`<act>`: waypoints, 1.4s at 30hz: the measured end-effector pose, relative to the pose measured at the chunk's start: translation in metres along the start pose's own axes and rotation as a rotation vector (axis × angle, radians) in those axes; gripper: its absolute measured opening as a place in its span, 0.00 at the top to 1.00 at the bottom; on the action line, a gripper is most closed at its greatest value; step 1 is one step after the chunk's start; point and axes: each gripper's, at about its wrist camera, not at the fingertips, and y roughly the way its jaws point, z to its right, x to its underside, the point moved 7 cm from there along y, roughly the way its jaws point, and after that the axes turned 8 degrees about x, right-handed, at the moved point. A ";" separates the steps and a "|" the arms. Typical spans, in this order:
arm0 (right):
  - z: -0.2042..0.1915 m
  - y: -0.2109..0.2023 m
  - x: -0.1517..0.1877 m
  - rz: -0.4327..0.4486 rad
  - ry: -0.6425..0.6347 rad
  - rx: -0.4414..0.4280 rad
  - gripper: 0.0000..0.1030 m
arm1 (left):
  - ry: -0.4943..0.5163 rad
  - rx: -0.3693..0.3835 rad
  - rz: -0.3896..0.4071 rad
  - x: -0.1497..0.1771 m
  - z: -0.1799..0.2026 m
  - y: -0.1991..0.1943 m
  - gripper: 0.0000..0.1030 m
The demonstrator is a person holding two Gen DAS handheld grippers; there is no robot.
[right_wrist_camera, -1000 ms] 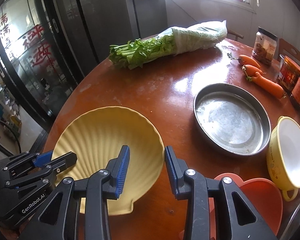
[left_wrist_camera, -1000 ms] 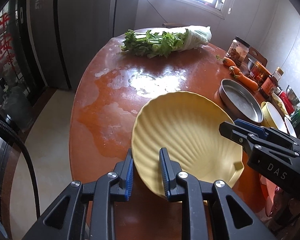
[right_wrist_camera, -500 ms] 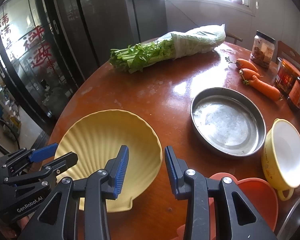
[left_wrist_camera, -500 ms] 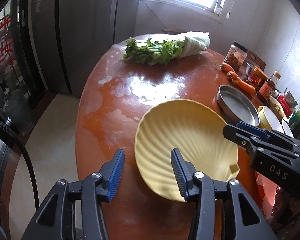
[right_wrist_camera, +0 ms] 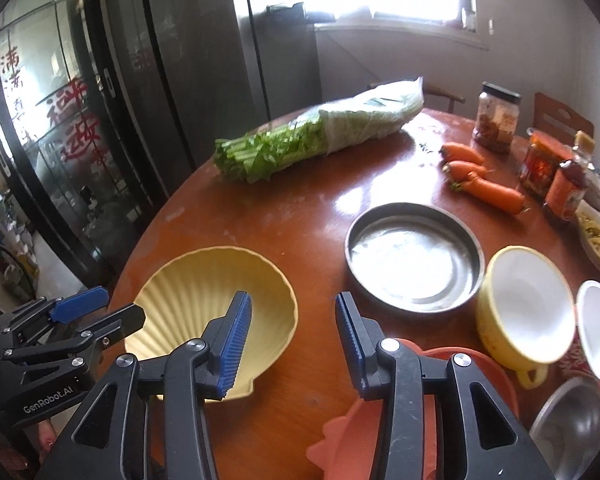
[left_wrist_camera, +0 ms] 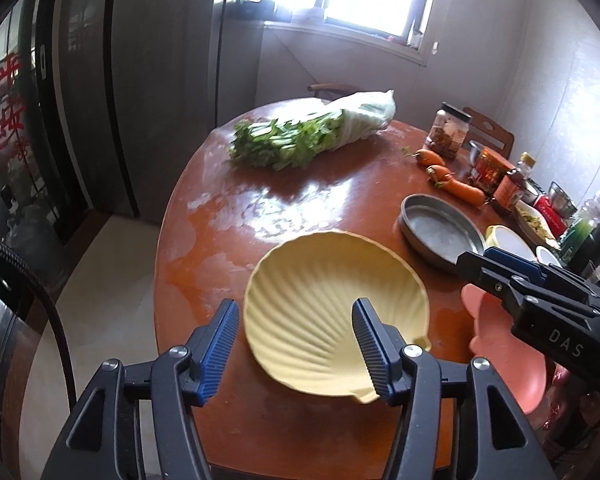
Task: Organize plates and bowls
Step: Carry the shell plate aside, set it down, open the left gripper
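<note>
Shell-shaped ribbed yellow plate (left_wrist_camera: 332, 320) lies flat at the near edge of the round reddish wooden table (left_wrist_camera: 228, 240), let go; left gripper (left_wrist_camera: 296, 344) jaws have just been opening and straddle its rim without pressing; right gripper (right_wrist_camera: 292, 332) jaws, also just opening, hold nothing (orange plastic plate (right_wrist_camera: 428, 412) lies beneath, likely next).

Hidden and cut-off parts around the yellow shell plate (left_wrist_camera: 332, 312)

Its near rim lies behind a black gripper finger (left_wrist_camera: 374, 354). Right of it, the pink plate (right_wrist_camera: 432, 420) is cut by the frame's bottom edge and half covered; beyond, jar labels (right_wrist_camera: 496, 120) blur unreadably.
</note>
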 end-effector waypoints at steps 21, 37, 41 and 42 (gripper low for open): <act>0.058 -0.091 0.022 0.104 0.090 0.068 0.41 | 0.140 0.075 0.025 0.002 0.082 -0.021 0.37; 0.086 -0.140 0.062 0.138 0.154 0.071 0.41 | 0.231 0.130 -0.021 0.014 0.139 -0.007 0.37; 0.085 -0.142 0.083 0.114 0.173 0.066 0.41 | 0.248 0.136 -0.051 0.023 0.147 0.003 0.37; 0.085 -0.142 0.090 0.107 0.175 0.066 0.41 | 0.253 0.137 -0.059 0.026 0.149 0.006 0.37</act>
